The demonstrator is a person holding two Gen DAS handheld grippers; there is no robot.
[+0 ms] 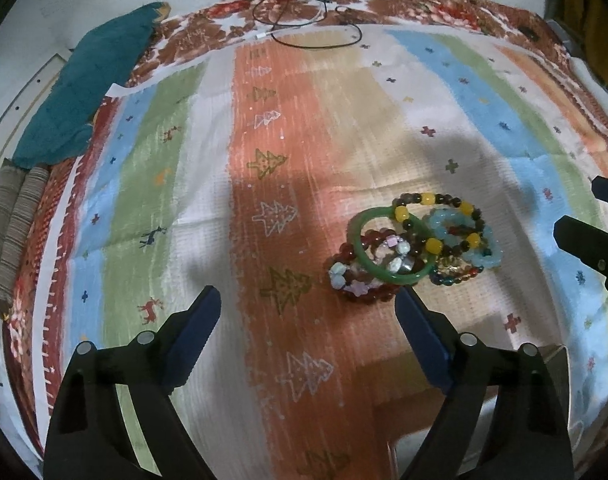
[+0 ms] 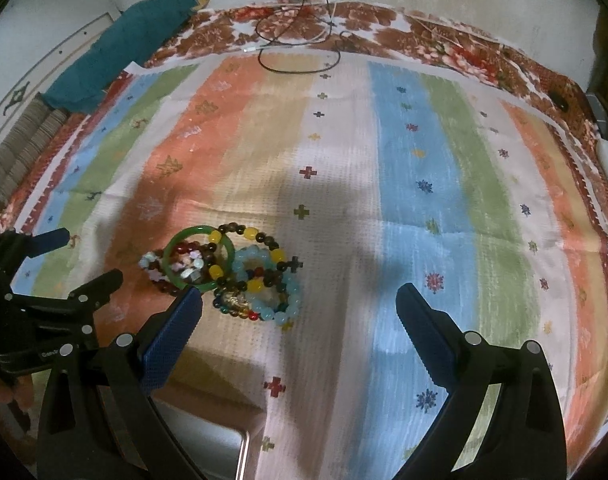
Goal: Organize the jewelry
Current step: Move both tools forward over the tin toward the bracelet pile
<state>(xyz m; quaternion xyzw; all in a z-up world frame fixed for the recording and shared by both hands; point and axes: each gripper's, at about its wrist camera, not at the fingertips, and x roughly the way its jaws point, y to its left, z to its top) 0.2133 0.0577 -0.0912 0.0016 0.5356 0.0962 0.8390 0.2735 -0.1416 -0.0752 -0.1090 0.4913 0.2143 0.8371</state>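
A pile of bracelets (image 1: 417, 248) lies on the striped cloth: a green jade bangle (image 1: 359, 254), a brown-and-yellow bead bracelet (image 1: 431, 200), a pale blue bead bracelet (image 1: 481, 258) and a dark red one (image 1: 367, 298). The pile also shows in the right wrist view (image 2: 232, 276), with the bangle (image 2: 230, 250) on top. My left gripper (image 1: 307, 300) is open and empty, its right finger tip just short of the pile. My right gripper (image 2: 300, 300) is open and empty, its left finger tip beside the bangle. Each gripper shows at the other view's edge.
The striped cloth (image 2: 403, 200) covers the table. A black cable (image 1: 304, 16) loops at the far edge. A teal cloth (image 1: 88, 84) lies at the far left. A tray or box corner (image 2: 224, 440) sits at the near edge under my right gripper.
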